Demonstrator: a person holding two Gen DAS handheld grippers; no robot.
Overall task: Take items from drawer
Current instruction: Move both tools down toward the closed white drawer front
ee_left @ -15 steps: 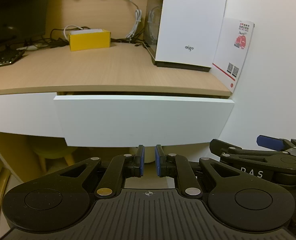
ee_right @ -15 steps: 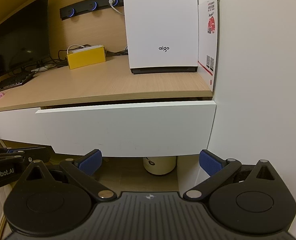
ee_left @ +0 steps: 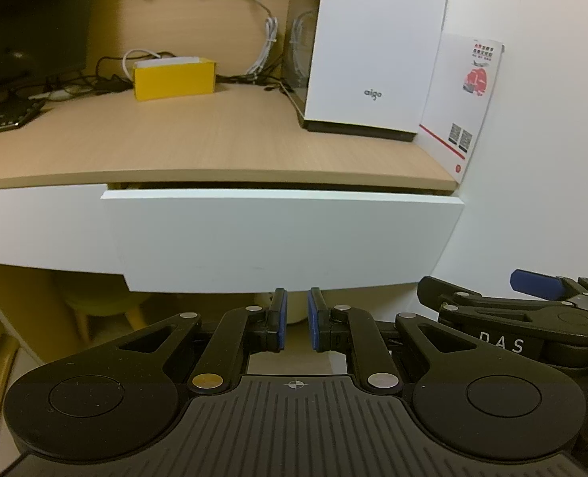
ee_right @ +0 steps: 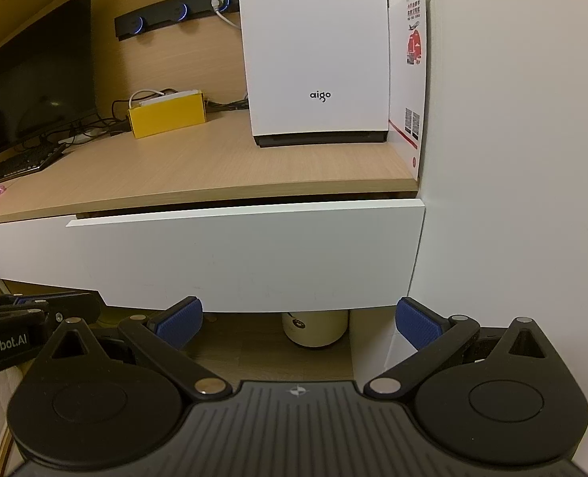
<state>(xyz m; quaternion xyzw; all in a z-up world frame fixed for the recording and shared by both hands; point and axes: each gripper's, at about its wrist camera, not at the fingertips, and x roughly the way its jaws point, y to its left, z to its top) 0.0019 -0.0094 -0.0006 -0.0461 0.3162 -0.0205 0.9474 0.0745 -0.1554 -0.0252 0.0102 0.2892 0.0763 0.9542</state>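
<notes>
A: Where is the drawer found?

B: It is seen under the wooden worktop, hard against the white wall at its right end. Its white front is pulled out only a little; a dark slit is left along the top edge. No items can be seen through that slit, so the contents cannot be told.

A: How is it laid out against the tools?

B: The long axis of the front runs left to right, across both views. It lies ahead of and above both tools; the lower edge is met just above the fingertips in each wrist view.

A: And the state of each tool?

B: The left hand-held gripper is drawn narrow, with only a slim gap left between its blue pads, and nothing is held. The right hand-held gripper is spread wide and is empty as well.

A: Which is judged nearer to the work?

B: Both are placed just below the front, side by side. The left one is centred under the middle of the lower edge; the right one is set towards the wall end. No handle is visible, so the lower edge is probably what has to be hooked and drawn towards the person.

A: What is noted around it?

B: A white aigo case and a yellow box are stood on the worktop, and a cream container is seen on the floor beneath.
</notes>
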